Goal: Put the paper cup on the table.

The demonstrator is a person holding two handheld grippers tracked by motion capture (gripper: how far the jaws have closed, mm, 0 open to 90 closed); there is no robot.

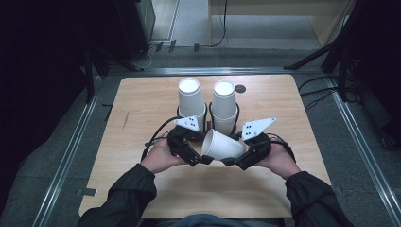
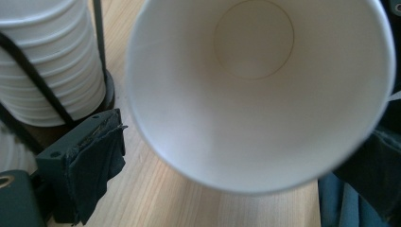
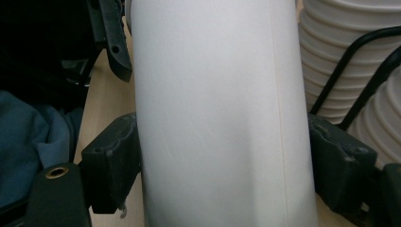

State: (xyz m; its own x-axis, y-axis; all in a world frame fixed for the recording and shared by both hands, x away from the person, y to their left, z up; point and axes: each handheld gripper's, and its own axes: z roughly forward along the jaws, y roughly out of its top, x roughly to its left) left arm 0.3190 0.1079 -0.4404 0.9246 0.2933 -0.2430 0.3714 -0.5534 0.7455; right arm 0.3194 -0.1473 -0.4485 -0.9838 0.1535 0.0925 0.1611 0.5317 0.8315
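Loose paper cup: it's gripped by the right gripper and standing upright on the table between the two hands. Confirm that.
Not upright. The loose cup lies tilted on its side, mouth toward the left gripper, as the high view shows. The right gripper does clamp its wall, between the hands.

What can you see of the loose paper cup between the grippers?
The white paper cup lies tipped on its side above the wooden table, mouth toward the left gripper. It looks empty, with a side seam. The right gripper clamps its wall on both sides. The cup stacks stand just behind.
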